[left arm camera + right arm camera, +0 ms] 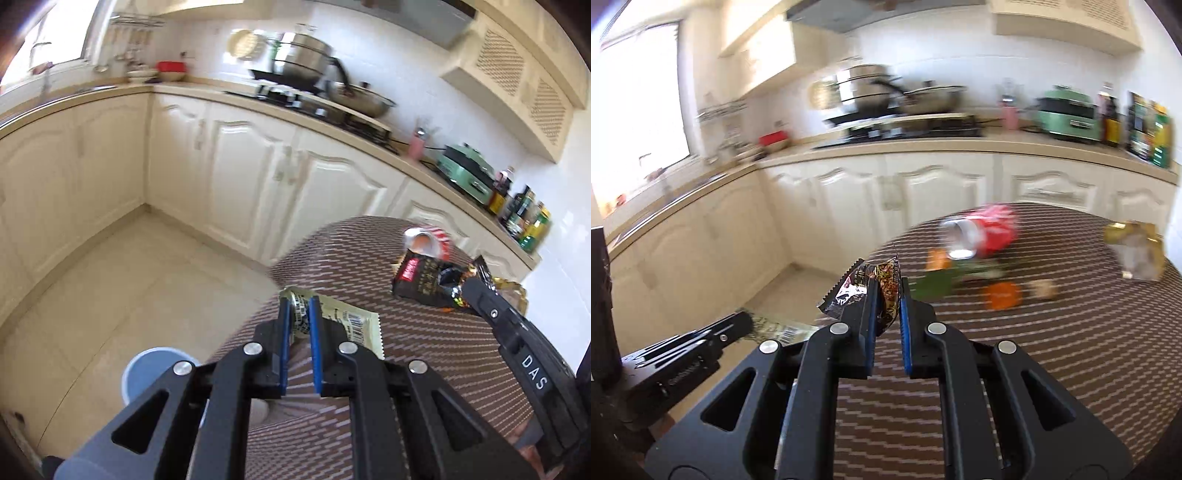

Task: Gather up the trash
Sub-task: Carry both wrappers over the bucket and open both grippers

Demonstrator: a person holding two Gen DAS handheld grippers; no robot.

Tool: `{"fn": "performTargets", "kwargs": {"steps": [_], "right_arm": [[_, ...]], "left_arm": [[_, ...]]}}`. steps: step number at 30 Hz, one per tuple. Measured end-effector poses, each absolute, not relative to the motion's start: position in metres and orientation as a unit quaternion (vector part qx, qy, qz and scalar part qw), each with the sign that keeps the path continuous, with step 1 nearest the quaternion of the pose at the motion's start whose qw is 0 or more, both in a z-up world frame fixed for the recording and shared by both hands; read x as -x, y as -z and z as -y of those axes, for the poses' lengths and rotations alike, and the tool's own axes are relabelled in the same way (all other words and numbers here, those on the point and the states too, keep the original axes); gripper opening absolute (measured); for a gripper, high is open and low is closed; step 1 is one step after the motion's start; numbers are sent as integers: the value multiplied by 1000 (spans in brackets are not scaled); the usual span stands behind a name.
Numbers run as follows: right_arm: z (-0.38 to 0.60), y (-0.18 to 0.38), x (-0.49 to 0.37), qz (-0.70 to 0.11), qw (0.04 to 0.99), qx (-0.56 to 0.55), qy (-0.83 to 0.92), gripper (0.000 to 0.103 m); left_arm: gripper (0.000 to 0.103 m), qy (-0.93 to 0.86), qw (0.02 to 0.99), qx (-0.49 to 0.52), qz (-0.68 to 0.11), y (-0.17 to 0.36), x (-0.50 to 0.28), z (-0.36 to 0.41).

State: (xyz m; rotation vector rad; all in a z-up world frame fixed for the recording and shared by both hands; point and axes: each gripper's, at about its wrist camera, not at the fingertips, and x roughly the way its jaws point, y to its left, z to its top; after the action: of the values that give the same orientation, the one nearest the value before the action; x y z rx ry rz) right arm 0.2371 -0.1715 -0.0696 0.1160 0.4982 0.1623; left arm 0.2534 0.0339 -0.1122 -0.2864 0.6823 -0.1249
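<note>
Round table [1052,350] with brown zigzag cloth, lower right of frame. On it: tipped red can [982,232], orange peel [1001,294], green leaf [932,286], gold wrapper [1137,251].

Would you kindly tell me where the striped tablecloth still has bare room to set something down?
The near part of the brown striped tablecloth, on this side of the orange peel, is bare. The far side is crowded: a tipped red can, a green leaf, peel scraps and a crumpled gold wrapper.
</note>
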Motion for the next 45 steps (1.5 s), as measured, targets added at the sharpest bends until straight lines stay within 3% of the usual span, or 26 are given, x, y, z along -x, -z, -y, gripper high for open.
{"fn": "performTargets", "kwargs": {"steps": [12,23,34,45], "right_arm": [[12,140,-268,-334,920,0,-205,11],[-49,239,-317,-431,874,7,-224,11],[-78,295,-348,-475,849,9,-230,15],[-62,293,-350,-472,854,7,-218,15]], "left_arm": [[9,-66,900,186,-389,186,-243,-174],[9,-117,852,216,-462,281,-263,-239],[9,-128,834,216,-491,320,-292,-249],[10,-114,828,200,-511,334,-310,-233]]}}
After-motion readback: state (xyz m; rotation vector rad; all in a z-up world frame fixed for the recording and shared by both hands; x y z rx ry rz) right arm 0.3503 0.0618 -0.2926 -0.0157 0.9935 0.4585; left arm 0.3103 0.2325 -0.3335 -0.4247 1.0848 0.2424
